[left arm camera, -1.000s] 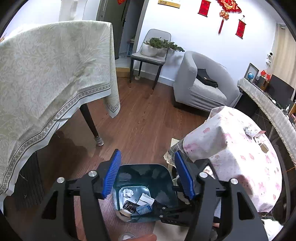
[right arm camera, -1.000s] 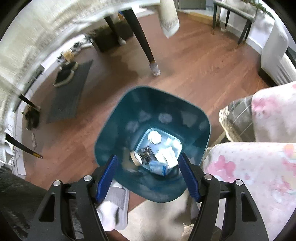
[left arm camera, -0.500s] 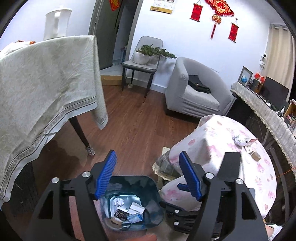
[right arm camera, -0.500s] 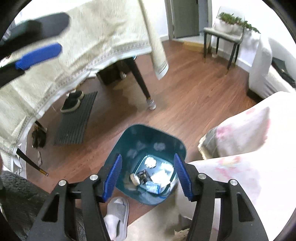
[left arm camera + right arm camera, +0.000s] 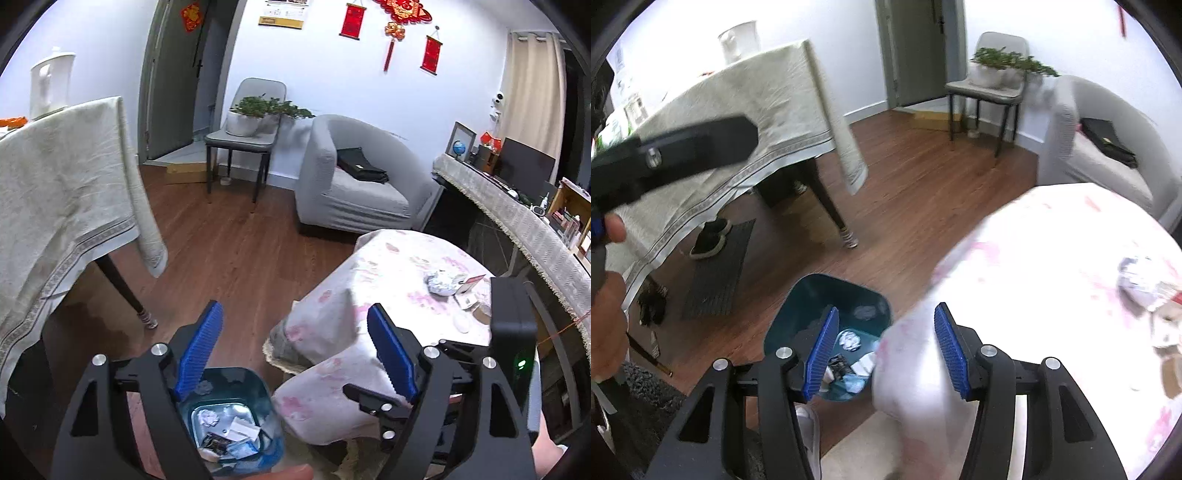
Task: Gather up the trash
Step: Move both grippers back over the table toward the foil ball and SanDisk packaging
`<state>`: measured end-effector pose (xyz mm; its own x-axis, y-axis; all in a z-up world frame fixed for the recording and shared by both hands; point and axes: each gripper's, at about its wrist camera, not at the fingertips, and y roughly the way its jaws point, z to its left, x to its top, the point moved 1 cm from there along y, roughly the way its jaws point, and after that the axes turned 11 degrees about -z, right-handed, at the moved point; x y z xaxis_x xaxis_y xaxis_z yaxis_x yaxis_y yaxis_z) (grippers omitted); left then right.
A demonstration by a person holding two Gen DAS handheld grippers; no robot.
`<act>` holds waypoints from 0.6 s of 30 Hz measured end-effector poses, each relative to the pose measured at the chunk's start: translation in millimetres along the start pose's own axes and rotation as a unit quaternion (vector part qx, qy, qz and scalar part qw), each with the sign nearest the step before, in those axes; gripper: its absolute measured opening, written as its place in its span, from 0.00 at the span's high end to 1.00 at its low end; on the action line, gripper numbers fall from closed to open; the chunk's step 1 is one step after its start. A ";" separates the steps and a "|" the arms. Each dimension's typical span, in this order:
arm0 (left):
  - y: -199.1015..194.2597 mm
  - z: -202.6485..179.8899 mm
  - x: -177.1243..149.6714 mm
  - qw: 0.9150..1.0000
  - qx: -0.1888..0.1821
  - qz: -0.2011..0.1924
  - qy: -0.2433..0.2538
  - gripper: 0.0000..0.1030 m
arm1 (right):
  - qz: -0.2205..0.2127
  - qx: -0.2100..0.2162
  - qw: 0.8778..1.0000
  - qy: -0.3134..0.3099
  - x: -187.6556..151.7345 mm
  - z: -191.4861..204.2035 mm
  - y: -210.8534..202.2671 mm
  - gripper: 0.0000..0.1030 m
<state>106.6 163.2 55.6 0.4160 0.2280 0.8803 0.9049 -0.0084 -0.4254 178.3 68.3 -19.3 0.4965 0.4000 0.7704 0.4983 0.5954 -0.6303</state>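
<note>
Here, one teal bin [image 5: 236, 424] on the floor at left, holding crumpled paper, wrappers, small cartons. Left tool [image 5: 295, 363] jaws apart, just been widening, nothing between. Right tool [image 5: 882, 354] apart, just been narrowing, empty. One crumpled foil wad [image 5: 441, 282] on pink-floral surface [image 5: 369, 288] at right, scraps beside it.

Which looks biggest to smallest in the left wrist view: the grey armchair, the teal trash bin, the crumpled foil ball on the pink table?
As they appear in that view only:
1. grey armchair
2. teal trash bin, partly hidden by the left gripper; it is nearer the camera, so true size is unsure
3. crumpled foil ball
</note>
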 end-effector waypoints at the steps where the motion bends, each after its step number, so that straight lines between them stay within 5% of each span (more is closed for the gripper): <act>1: 3.1 -6.1 0.4 1.000 -0.005 0.000 0.000 0.19 | -0.003 -0.006 1.000 0.003 -0.1 -6.8 -5.2 0.47; 18: 44.9 -88.8 -7.2 0.998 -0.056 0.014 0.033 0.16 | -0.040 -0.100 0.993 0.043 -13.4 -105.2 -69.7 0.39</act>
<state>152.2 74.7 48.7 0.4424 0.1613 0.8822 0.8959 -0.1238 -0.4267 211.7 -51.9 4.2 0.5046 0.2915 0.8127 0.6656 0.4683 -0.5812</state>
